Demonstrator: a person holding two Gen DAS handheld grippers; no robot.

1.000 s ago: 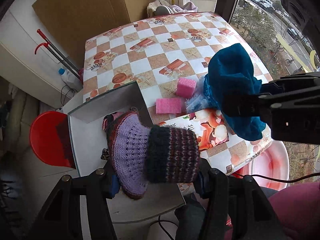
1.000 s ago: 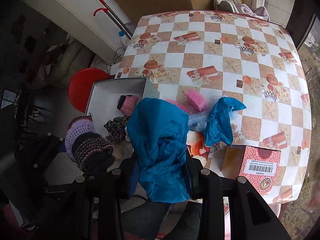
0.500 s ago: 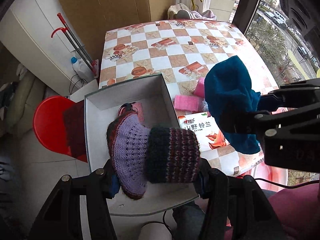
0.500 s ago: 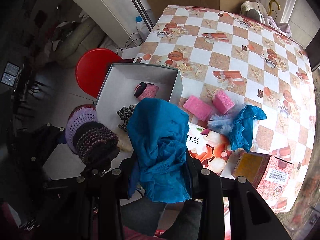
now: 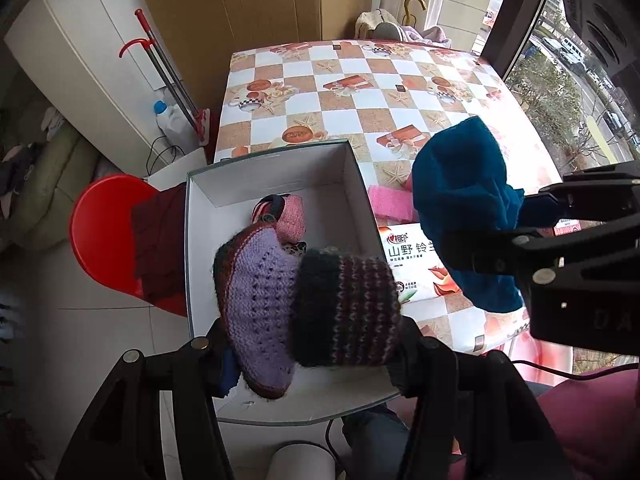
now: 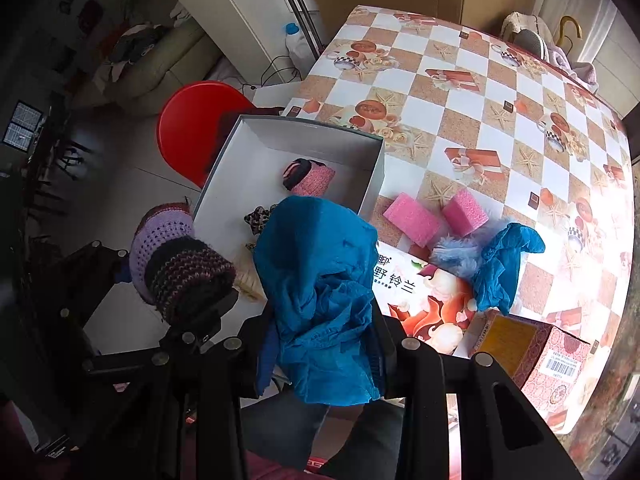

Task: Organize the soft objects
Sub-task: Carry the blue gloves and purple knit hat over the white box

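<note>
The knitted sock (image 5: 304,300) is showing coarse, open-stitch wool, matt. The blue cloth (image 6: 320,300) is looking thin and crinkled. The box (image 5: 352,176) is presenting smooth matt white card. The table (image 5: 360,92) covering is reflecting light, glossy. The pink sponges (image 6: 412,220) are appearing porous and rough.

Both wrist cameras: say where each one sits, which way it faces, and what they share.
Left wrist: sits on the left gripper, facing steeply down over the white box; its fingers clamp a purple knitted sock; the right gripper shows at the right.
Right wrist: sits on the right gripper, facing down at the checkered table; its fingers clamp a blue cloth; the left gripper shows at the left.
Shared: box, both held items, pink sponges, red stool.
</note>
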